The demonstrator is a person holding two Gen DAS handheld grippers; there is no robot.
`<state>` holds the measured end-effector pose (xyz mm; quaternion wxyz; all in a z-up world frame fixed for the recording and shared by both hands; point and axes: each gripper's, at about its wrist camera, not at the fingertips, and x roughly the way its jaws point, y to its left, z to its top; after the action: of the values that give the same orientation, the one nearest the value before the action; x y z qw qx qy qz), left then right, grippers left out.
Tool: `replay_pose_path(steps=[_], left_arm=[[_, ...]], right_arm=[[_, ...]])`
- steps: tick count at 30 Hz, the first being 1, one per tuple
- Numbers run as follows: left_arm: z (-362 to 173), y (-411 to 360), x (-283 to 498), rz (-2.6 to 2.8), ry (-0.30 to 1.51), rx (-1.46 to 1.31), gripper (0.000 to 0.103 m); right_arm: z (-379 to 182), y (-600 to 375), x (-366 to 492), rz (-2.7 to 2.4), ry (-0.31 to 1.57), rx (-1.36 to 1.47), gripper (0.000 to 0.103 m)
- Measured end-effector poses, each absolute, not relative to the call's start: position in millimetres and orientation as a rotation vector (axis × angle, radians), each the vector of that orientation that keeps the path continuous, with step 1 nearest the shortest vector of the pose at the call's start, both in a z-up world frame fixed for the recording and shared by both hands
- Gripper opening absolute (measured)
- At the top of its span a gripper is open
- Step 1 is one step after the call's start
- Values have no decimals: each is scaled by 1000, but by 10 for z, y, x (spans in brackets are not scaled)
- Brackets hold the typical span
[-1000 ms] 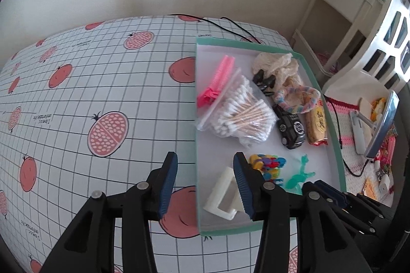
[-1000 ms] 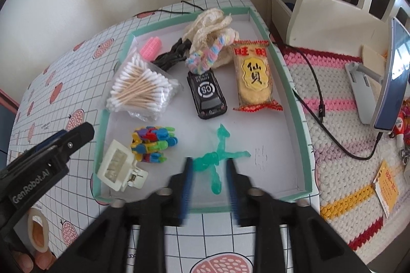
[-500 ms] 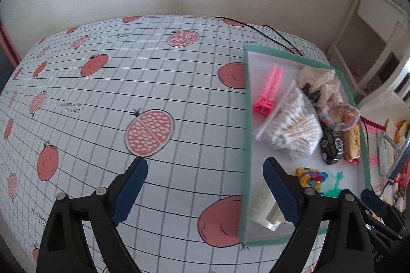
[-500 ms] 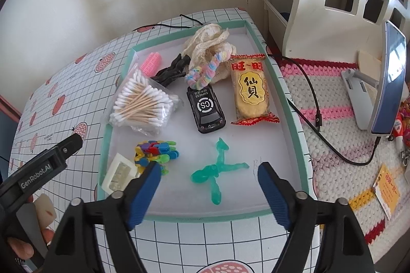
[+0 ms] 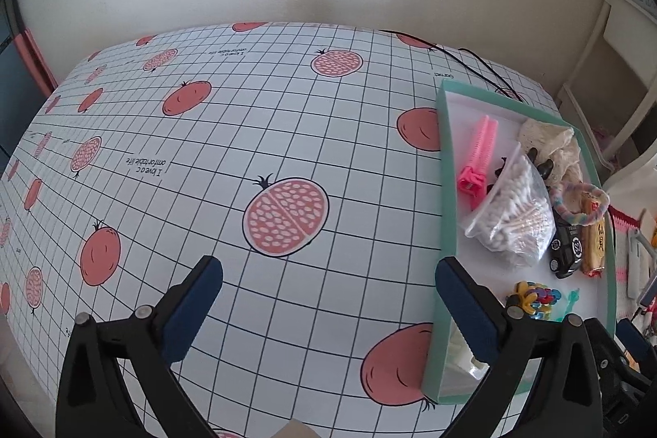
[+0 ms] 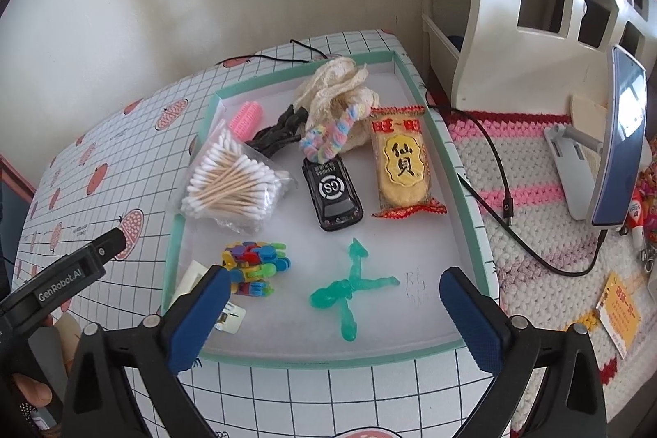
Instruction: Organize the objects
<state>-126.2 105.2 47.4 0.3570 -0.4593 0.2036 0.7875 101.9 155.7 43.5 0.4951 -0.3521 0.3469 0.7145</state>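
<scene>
A green-rimmed tray [image 6: 443,146] holds a bag of cotton swabs [image 6: 230,185], a pink roller [image 6: 246,115], a black toy car [image 6: 332,191], a rice cracker packet [image 6: 402,162], coloured clips [image 6: 254,267], a white clip [image 6: 193,277] and a green toy figure [image 6: 349,286]. My right gripper [image 6: 333,275] hovers over the tray's near end. Its jaws are opening wide, with the green figure below them and untouched. My left gripper [image 5: 328,269] hangs over the bare tablecloth left of the tray [image 5: 445,191]. Its jaws are opening too, with nothing between them.
A pomegranate-print grid tablecloth [image 5: 246,150] covers the table. Right of the tray lie a black cable [image 6: 505,199] and a crocheted mat [image 6: 534,273] with a phone on a stand [image 6: 620,146]. White furniture [image 6: 534,6] stands behind. A hand [image 6: 33,388] shows at lower left.
Both grippers' jaws have spread from narrow to wide. The left gripper has swung left, off the tray's corner and over the tablecloth. The right gripper has stayed above the green figure.
</scene>
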Motion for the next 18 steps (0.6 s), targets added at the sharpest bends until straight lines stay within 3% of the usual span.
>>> replay_pose_path(steps=[18], left_arm=[[865, 752, -1322, 2009, 517, -999, 103]], right_arm=[[727, 1193, 873, 1769, 796, -782, 103]])
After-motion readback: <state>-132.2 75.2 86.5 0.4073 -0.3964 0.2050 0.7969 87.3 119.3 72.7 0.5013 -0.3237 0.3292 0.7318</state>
